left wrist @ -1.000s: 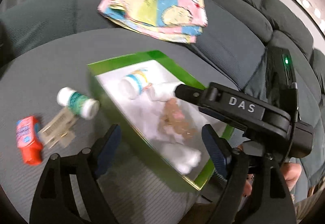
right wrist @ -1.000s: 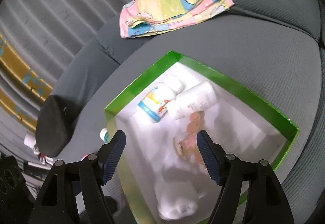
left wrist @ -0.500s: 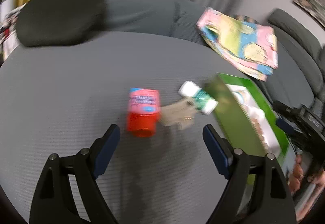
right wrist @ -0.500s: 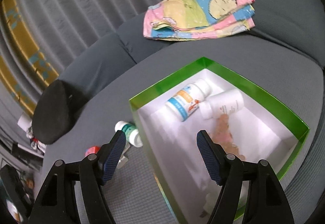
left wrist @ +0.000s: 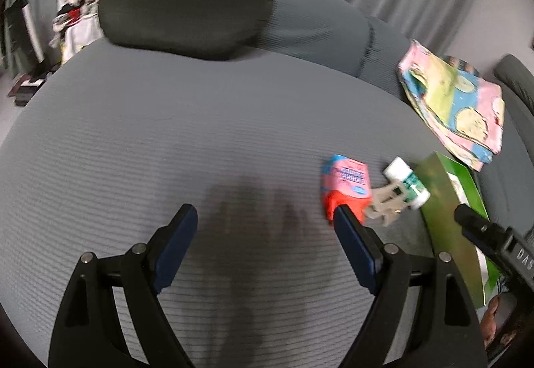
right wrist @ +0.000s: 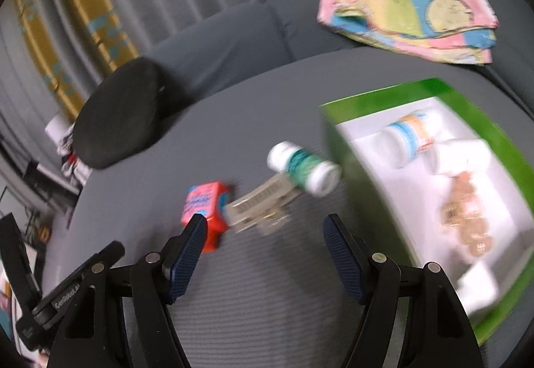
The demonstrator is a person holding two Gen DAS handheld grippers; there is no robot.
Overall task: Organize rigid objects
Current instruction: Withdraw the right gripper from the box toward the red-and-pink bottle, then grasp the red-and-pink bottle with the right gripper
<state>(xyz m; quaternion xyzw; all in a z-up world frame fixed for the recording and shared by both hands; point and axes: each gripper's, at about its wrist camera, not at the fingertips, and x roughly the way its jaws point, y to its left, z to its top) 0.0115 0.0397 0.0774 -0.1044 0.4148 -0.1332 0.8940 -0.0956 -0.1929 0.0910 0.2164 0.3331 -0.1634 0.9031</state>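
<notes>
A green box (right wrist: 373, 101) with a white inside holds two white bottles (right wrist: 409, 137) and a pinkish item (right wrist: 464, 211). Left of it on the grey sofa seat lie a white bottle with a green label (right wrist: 302, 167), a beige clear pack (right wrist: 263, 201) and a red-pink tube (right wrist: 205, 204). These also show in the left wrist view: the tube (left wrist: 345, 184), the pack (left wrist: 387, 201), the bottle (left wrist: 407, 177), the box (left wrist: 444, 201). My right gripper (right wrist: 265, 234) is open and empty just before the pack. My left gripper (left wrist: 265, 224) is open and empty over bare seat left of the tube.
A black round cushion (left wrist: 183, 4) lies at the back of the seat. A folded pastel cloth (right wrist: 410, 1) rests on the sofa back, behind the box. Grey curtains hang behind. Clutter (left wrist: 73, 21) sits past the seat's left edge.
Both grippers have swung left, away from the box. The right one now faces the loose items on the seat. The left one now faces bare seat. Nothing was picked up.
</notes>
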